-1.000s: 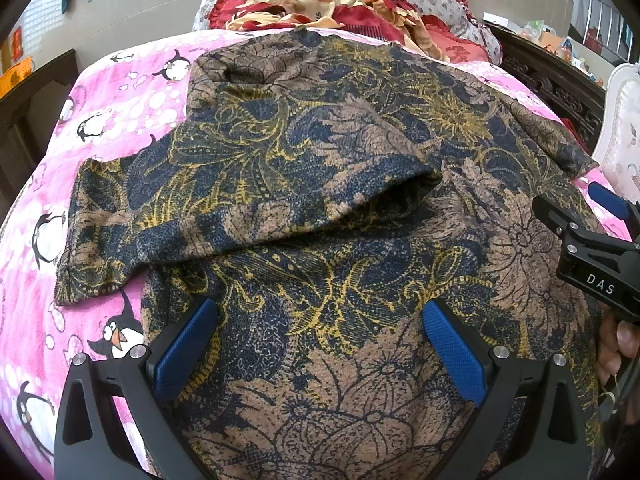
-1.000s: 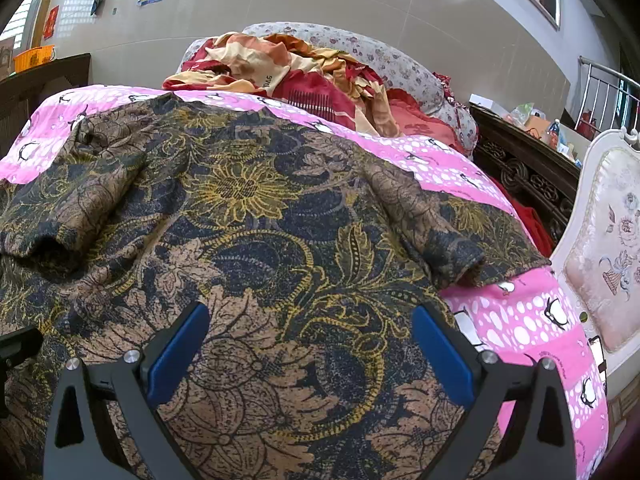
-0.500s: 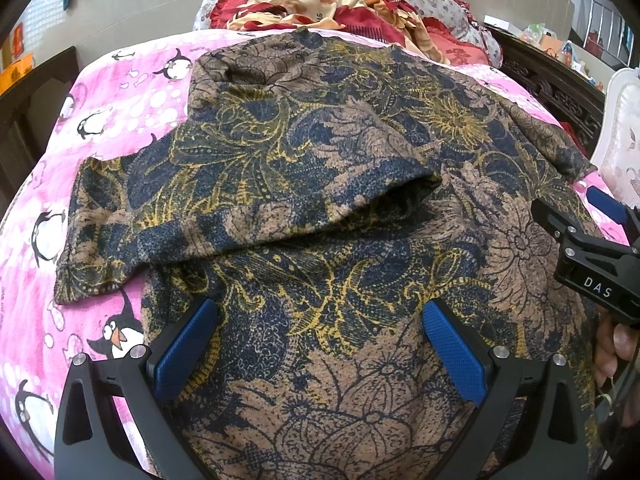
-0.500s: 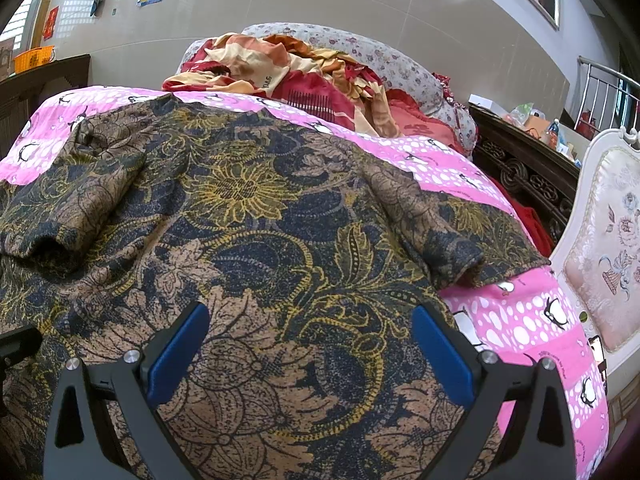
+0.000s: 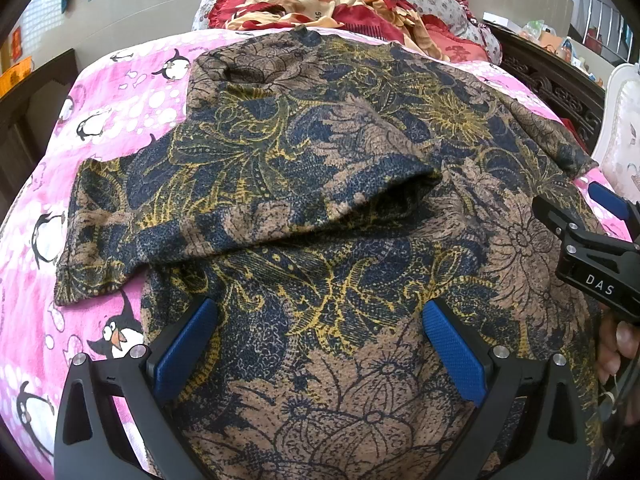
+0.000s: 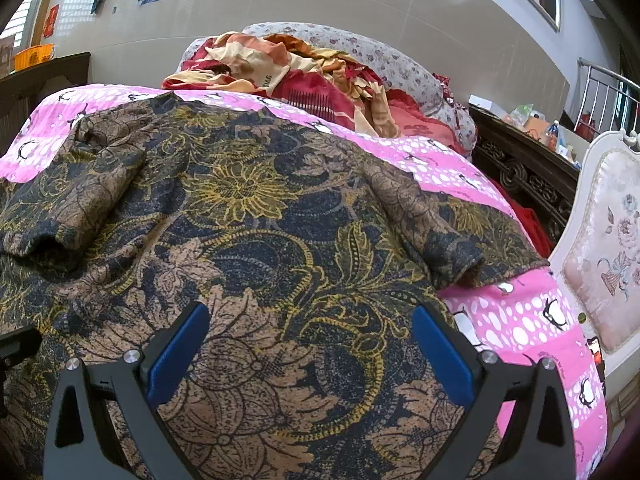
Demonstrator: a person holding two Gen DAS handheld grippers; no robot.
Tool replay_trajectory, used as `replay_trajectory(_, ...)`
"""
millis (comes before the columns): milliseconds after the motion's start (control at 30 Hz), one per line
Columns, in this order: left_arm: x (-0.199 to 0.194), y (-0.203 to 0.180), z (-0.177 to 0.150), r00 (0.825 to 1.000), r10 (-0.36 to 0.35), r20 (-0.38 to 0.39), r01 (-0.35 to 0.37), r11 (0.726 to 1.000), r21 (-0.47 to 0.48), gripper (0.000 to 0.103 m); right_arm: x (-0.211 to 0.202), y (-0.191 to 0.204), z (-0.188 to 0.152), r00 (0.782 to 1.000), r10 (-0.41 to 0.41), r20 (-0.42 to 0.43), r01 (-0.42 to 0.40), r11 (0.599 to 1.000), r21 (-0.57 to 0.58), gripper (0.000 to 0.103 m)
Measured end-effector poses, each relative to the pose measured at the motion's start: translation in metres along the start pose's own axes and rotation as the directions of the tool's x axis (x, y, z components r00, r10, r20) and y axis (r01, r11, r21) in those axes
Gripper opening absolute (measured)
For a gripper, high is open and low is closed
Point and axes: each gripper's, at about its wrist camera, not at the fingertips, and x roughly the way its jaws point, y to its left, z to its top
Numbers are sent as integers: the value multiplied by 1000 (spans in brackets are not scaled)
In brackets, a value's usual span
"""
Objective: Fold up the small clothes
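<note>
A dark blue, brown and gold floral top [image 5: 320,200] lies spread on a pink penguin-print bedsheet [image 5: 120,92]. It also shows in the right wrist view [image 6: 260,220]. Its left sleeve [image 5: 224,216] is folded in over the body; the right sleeve [image 6: 432,232] lies along the right side. My left gripper [image 5: 320,332] is open and empty, low over the hem. My right gripper [image 6: 308,340] is open and empty over the hem's right part, and it also shows in the left wrist view [image 5: 588,232].
A pile of red and cream bedding [image 6: 288,68] and a floral pillow [image 6: 400,60] lie at the head of the bed. A dark carved wooden frame [image 6: 528,176] and a white upholstered chair [image 6: 608,248] stand on the right.
</note>
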Motion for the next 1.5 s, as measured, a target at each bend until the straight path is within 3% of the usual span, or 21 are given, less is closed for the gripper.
replay_trajectory(267, 1, -3, 1, 1000, 15, -2, -15, 1000, 12, 88, -1, 0, 0, 1000, -1, 1, 1, 1000, 5, 103)
replay_trajectory(467, -3, 6, 2, 999, -45, 11, 45, 999, -26, 88, -3, 0, 1, 1000, -9, 10, 9, 1000, 7, 103)
replay_trajectory(600, -15, 23, -1, 995, -82, 47, 86, 992, -93, 88, -5, -3, 0, 1000, -9, 15, 8, 1000, 15, 103)
replay_trajectory(867, -47, 55, -7, 989, -71, 130, 88, 987, -132, 87, -4, -3, 0, 1000, -15, 6, 15, 1000, 12, 103)
replay_trajectory(1267, -58, 97, -18, 986, -90, 141, 123, 962, -244, 86, -3, 0, 1, 1000, -16, 3, 16, 1000, 6, 103)
replay_trajectory(1400, -50, 113, -28, 986, -128, 104, 155, 936, -317, 86, -3, 0, 1, 1000, -16, 3, 16, 1000, 7, 103)
replay_trajectory(1500, -52, 122, -35, 981, -149, 124, 184, 916, -358, 86, -3, 0, 1, 1000, -16, 3, 16, 1000, 6, 103)
